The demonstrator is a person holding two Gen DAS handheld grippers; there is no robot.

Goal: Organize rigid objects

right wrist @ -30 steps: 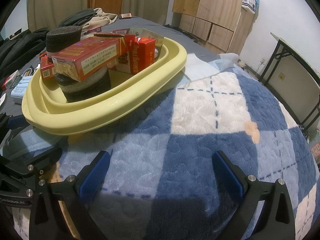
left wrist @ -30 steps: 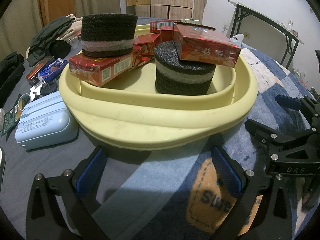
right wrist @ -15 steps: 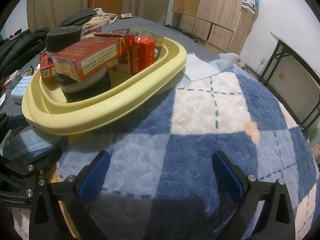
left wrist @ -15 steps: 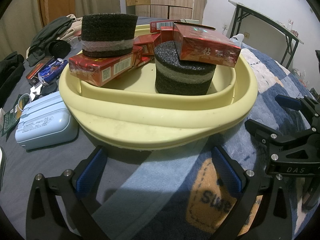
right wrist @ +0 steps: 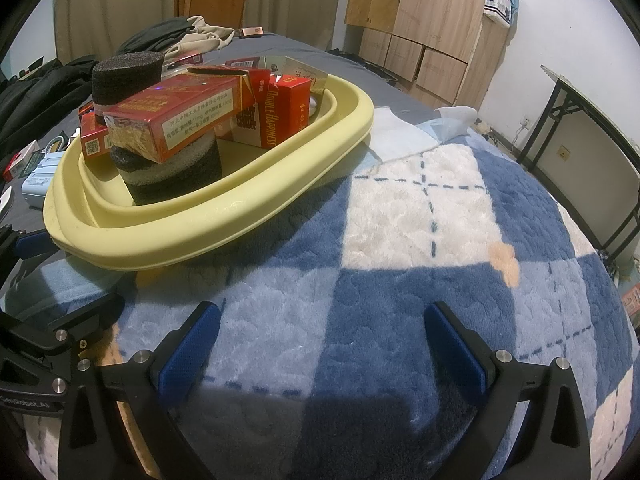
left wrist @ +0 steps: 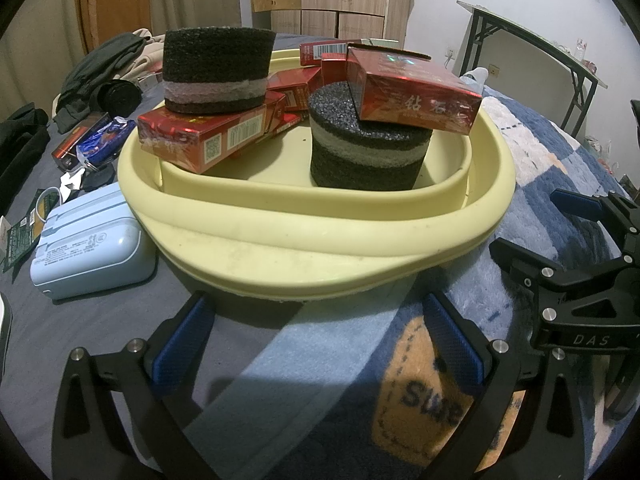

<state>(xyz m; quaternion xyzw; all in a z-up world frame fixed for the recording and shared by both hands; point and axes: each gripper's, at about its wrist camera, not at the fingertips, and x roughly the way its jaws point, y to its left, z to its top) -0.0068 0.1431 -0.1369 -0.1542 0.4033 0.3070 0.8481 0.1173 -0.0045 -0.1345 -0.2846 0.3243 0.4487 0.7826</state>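
Left wrist view: left gripper [left wrist: 316, 344] at 6 o'clock, jaws wide apart, nothing between them, over the plaid blanket [left wrist: 532, 184] on the bed. Yellow basin [left wrist: 320, 240] fills centre, just beyond the fingertips. Inside, at 12 o'clock: dark foam cylinder [left wrist: 368, 148] w/ grey band, upright on basin floor; red box [left wrist: 408, 92] lies tilted on top of it. At 10 o'clock a second red box [left wrist: 208, 136] lies flat over the basin's left rim, w/ another banded foam cylinder [left wrist: 218, 70] standing on it. More red boxes [left wrist: 304, 80] behind, between the two stacks. Light-blue case [left wrist: 88, 248] at 9 o'clock, just beside basin, on the grey sheet. Small packets and dark clothes further out at 9–10 o'clock. Right gripper [left wrist: 560, 220] shows at 3 o'clock, jaws apart, empty.

Right wrist view: right gripper [right wrist: 320, 340] at 6 o'clock, jaws spread, nothing held, above blue/white blanket [right wrist: 420, 200]. Basin [right wrist: 224, 224] at 10 o'clock, off to the left of the jaws, not between them. Foam cylinder [right wrist: 176, 176] in it w/ red box [right wrist: 176, 116] on top; upright red box [right wrist: 284, 112] behind. Part of left gripper's frame at 8 o'clock. Wooden cabinets [right wrist: 424, 20] at 1 o'clock, desk [right wrist: 592, 120] w/ black legs at 3 o'clock.
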